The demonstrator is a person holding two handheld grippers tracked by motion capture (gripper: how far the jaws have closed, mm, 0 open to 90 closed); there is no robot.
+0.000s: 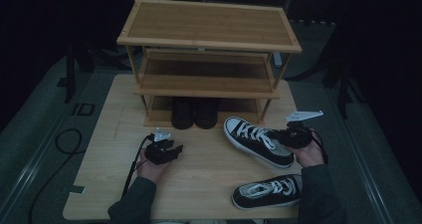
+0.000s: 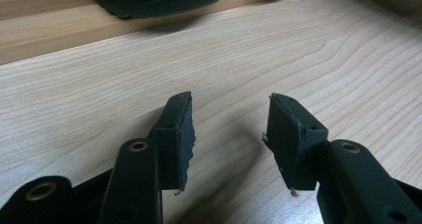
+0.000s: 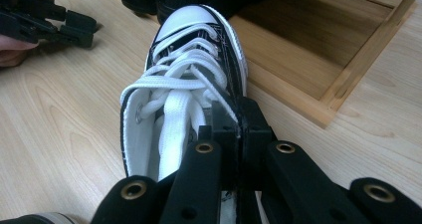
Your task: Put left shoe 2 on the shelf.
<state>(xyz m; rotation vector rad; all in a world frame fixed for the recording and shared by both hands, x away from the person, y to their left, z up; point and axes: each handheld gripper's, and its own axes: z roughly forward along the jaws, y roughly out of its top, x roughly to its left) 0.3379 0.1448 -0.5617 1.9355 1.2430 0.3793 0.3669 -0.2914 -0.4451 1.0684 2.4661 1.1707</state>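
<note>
on table, right of centre: sneaker [image 1: 259,140], toe toward shoe rack [image 1: 209,59]
right gripper [image 3: 239,129]: clamped on sneaker's side wall
left gripper [image 2: 229,129]: jaws apart, empty
step: sneaker gripped, not yet shelved
next: likely lift, slide onto rack shelf

The pale wooden worktop [image 2: 74,99] has a smooth, matt finish with clear wavy grain. On it, the three-tier bamboo shoe rack [image 1: 209,22] shows warmer, straight-grained slats. In front of the rack, the black canvas sneaker [image 3: 194,69] has woven cloth sides, flat white cotton laces and a smooth white rubber toe cap. The right tool [image 3: 239,129] is matt black plastic with brass-coloured rivets. The left tool [image 2: 229,134] carries black rubbery pads with ragged edges.
</note>
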